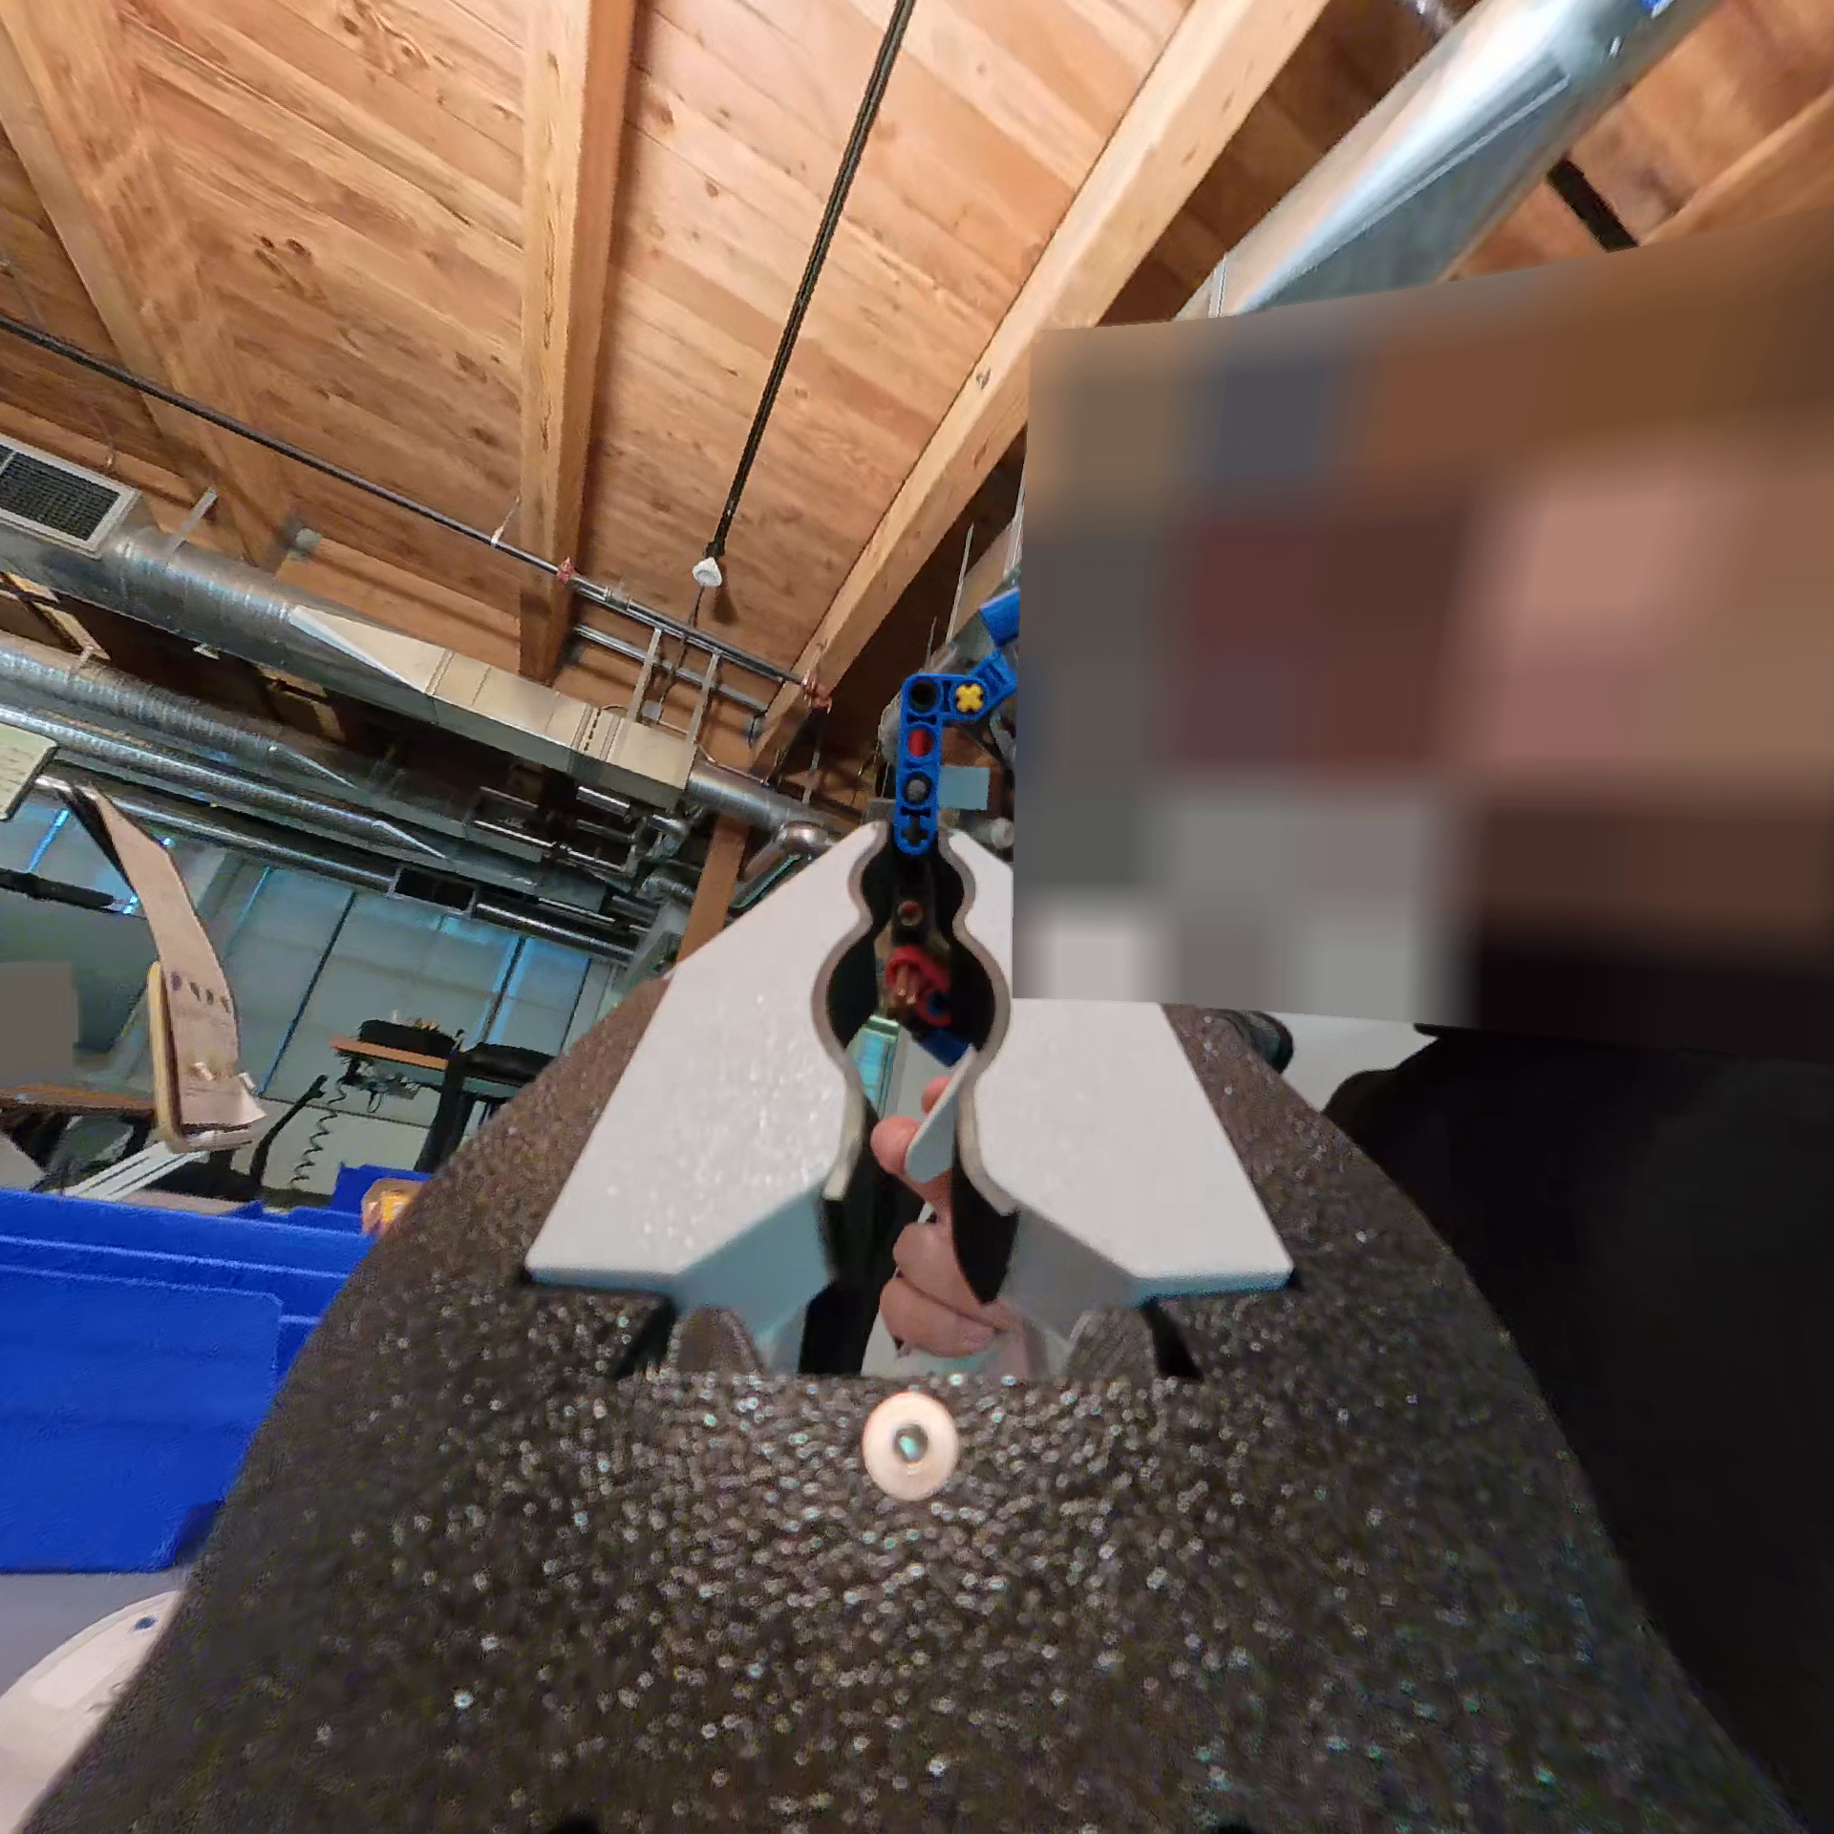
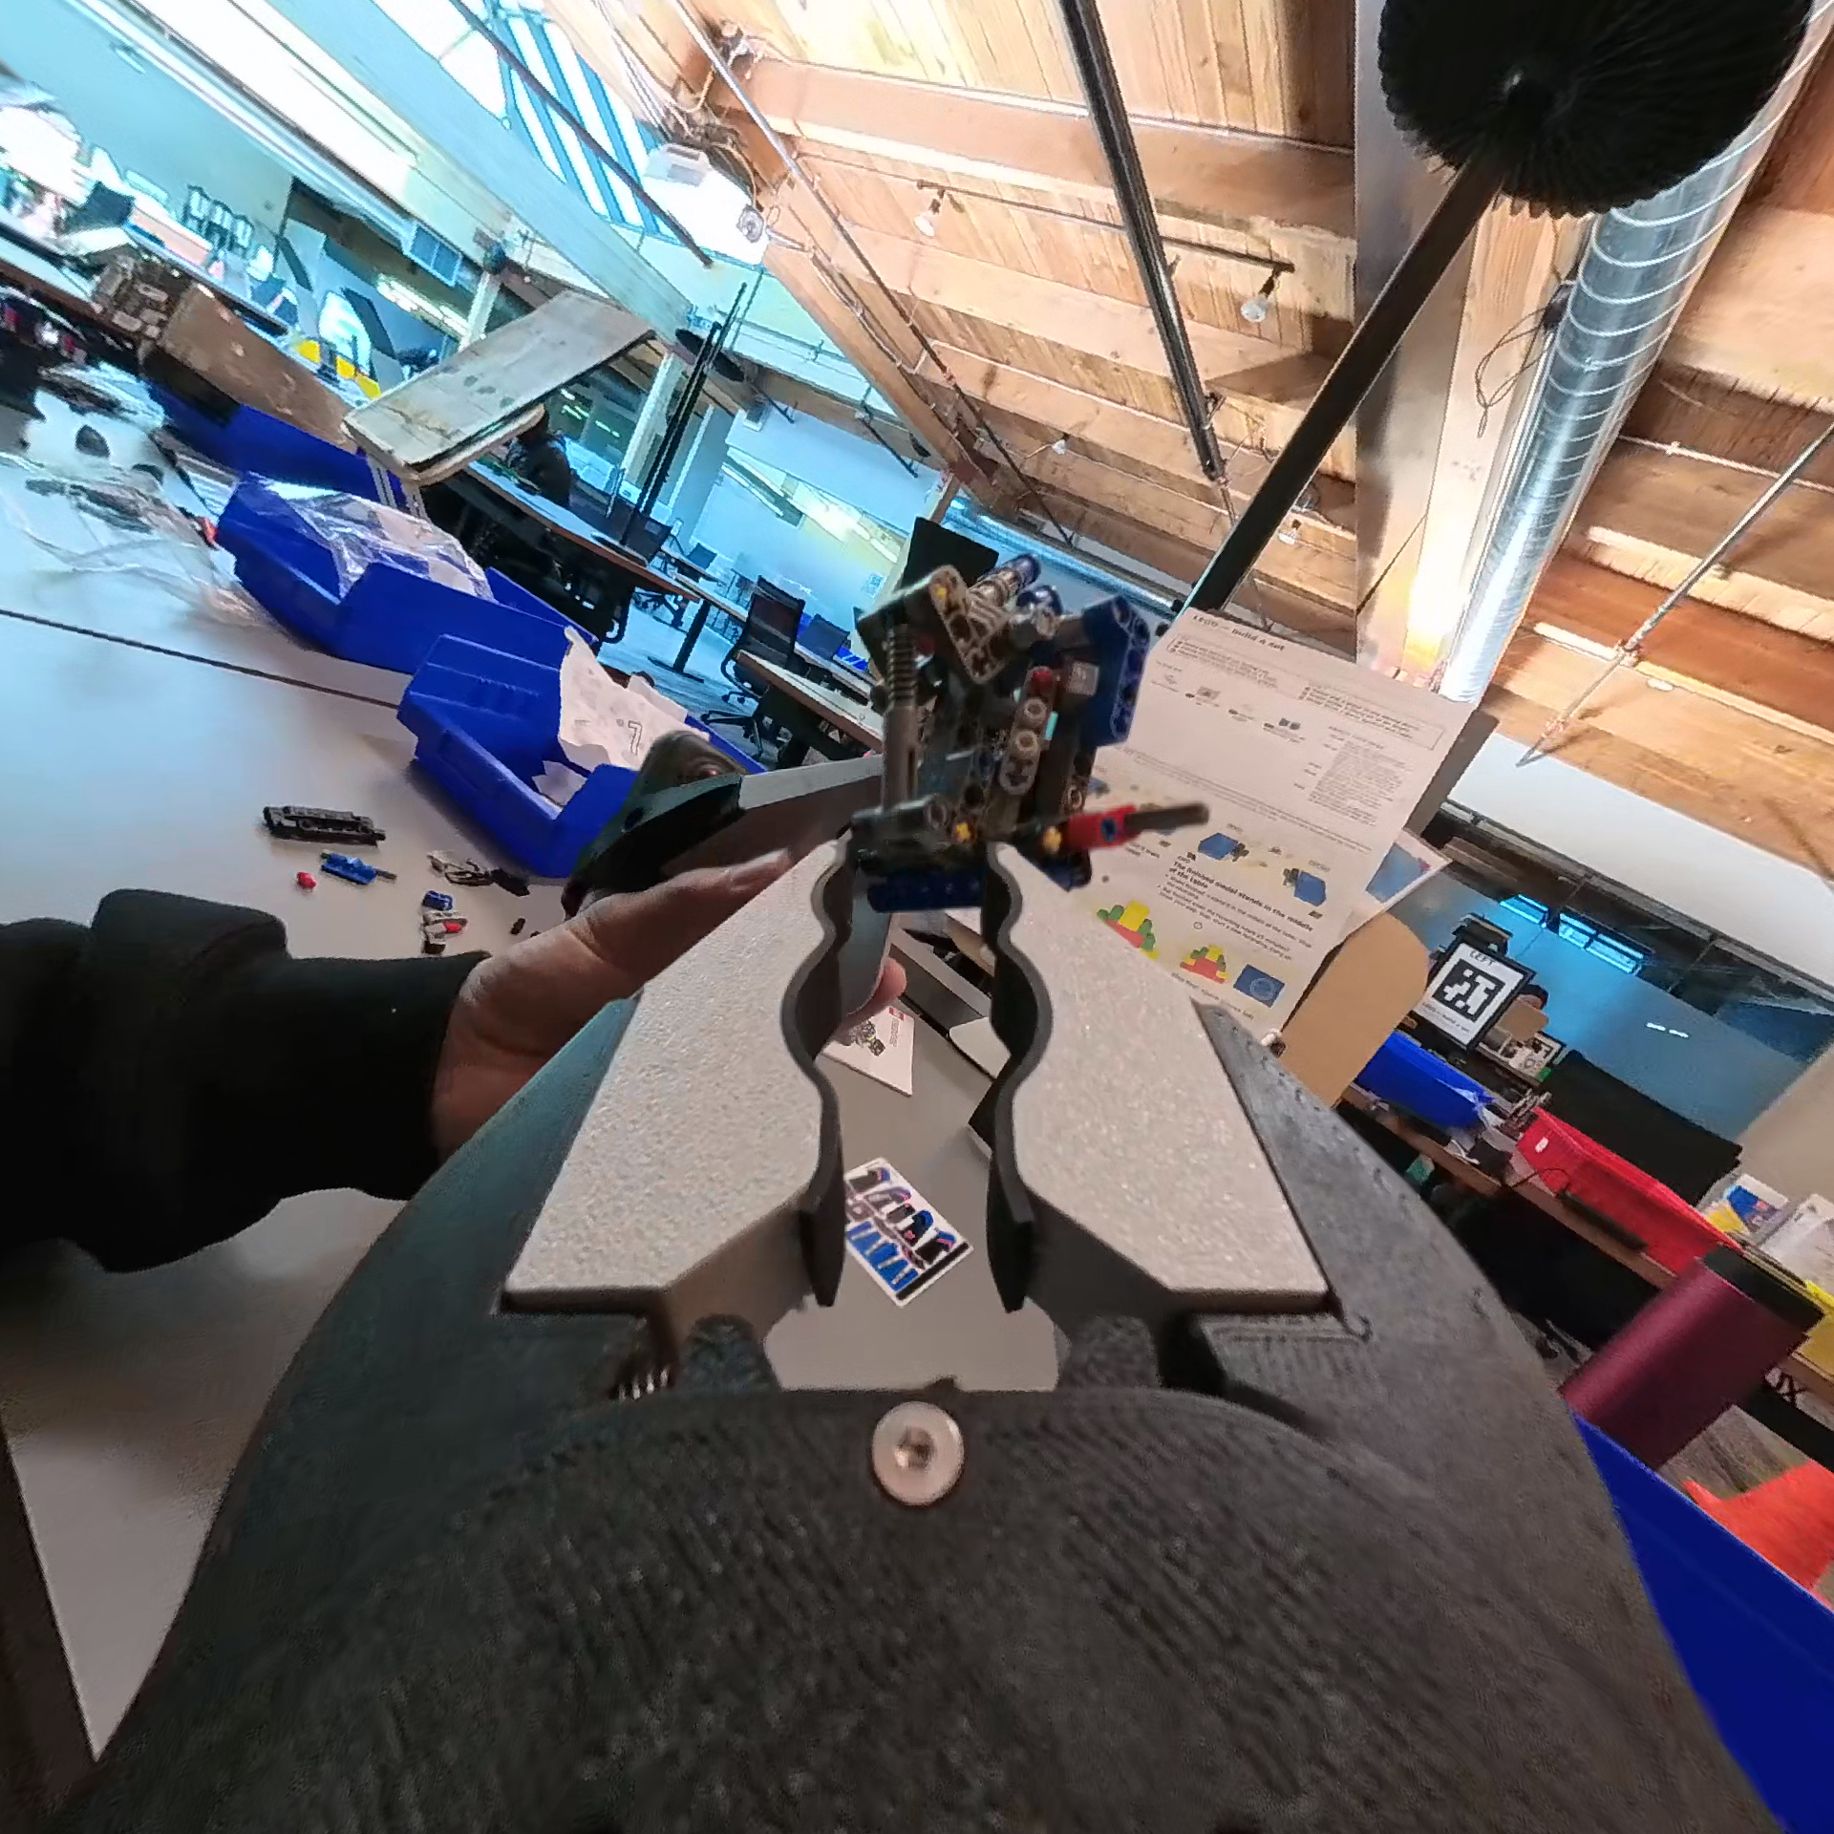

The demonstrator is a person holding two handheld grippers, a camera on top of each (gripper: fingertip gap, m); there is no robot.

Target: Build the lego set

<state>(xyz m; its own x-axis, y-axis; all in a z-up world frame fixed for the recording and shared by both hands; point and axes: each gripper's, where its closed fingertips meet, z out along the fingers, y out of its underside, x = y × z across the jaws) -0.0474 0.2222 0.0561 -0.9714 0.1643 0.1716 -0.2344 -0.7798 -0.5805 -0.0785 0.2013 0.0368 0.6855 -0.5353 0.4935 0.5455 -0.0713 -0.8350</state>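
In the right wrist view my right gripper (image 2: 923,878) is shut on the blue bottom beam of a lego model (image 2: 982,734), a grey, black and blue build with a spring strut and a red pin sticking out to the right, held up above the table (image 2: 149,715). My left gripper (image 2: 685,804) comes in from the left in a person's hand (image 2: 595,982), its finger touching the model's side. In the left wrist view my left gripper (image 1: 918,844) points toward the ceiling and is shut on the model; a blue beam (image 1: 918,774) with a yellow cross piece sticks out above the fingertips.
Several blue bins (image 2: 476,724) and loose lego parts (image 2: 327,824) lie on the grey table at left. A printed instruction sheet (image 2: 1280,794) stands behind the model. A sticker (image 2: 903,1241) lies under the gripper. A red bin (image 2: 1608,1181) and a maroon cylinder (image 2: 1687,1360) are at right.
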